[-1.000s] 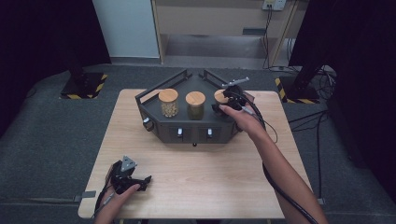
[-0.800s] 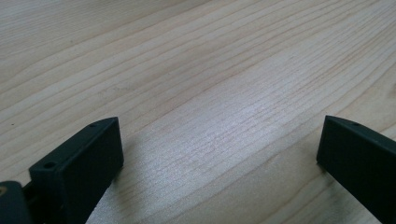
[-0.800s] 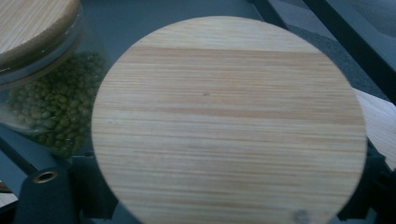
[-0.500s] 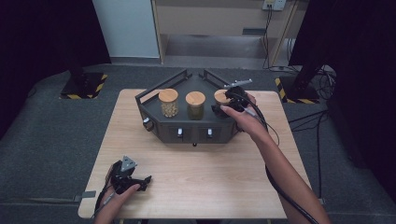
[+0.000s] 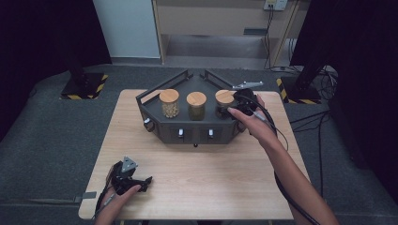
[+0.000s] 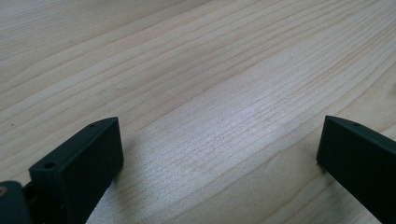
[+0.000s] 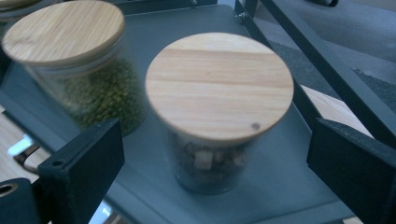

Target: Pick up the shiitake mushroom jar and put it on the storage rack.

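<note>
I see the right-hand glass jar (image 7: 215, 135) standing upright on the dark grey tray (image 7: 280, 186), its round wooden lid (image 7: 219, 86) on top, brownish pieces inside, just beside the jar of green beans (image 7: 88, 88).

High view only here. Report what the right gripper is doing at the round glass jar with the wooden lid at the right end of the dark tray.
Observer: The right gripper has just been opening its jaws. The round glass jar with the wooden lid stands ahead between them, and neither pad touches it.
Operator: Give me that jar's contents.
Observer: Brownish chunks. The neighbouring glass jar holds small green beans.
Operator: Now check the left gripper.
Observer: The left gripper has its jaws wide open above the bare light wooden table, with nothing between them.
</note>
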Demonstrator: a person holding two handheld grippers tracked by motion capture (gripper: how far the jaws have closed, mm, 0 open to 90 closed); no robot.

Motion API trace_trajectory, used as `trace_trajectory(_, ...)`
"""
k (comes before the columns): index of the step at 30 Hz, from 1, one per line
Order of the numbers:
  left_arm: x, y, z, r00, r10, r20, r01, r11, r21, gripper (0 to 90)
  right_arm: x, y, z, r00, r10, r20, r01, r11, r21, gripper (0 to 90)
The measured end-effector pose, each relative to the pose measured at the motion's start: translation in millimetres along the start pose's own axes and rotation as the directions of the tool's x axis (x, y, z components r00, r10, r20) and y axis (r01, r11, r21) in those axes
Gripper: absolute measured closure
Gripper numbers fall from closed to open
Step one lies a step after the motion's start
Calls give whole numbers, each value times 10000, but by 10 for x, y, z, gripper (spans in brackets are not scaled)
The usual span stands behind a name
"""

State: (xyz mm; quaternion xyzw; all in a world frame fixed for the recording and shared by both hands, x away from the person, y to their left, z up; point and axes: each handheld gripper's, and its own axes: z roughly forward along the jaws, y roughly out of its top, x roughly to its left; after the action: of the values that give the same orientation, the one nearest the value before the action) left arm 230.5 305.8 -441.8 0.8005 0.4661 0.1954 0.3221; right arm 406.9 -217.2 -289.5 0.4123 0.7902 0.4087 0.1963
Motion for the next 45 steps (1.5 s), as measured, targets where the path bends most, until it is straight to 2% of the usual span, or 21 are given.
trace_trajectory(8,1,1,0,10000,0,2,0,10000,3,0,33,-99,-152,10000,-27,-27,27,9998,-178,39)
trace_trajectory(15,1,1,0,10000,2,3,-2,10000,2,0,59,-259,-289,9999,-71,-138,68,9998,-199,36)
trace_trajectory(27,1,1,1,10000,-2,3,2,10000,0,0,14,-463,-432,9999,70,-145,-72,9999,-135,34)
trace_trajectory(45,-1,0,2,10000,-5,-2,5,10000,-5,0,0,-744,-517,9994,359,-15,-360,9993,-118,34)
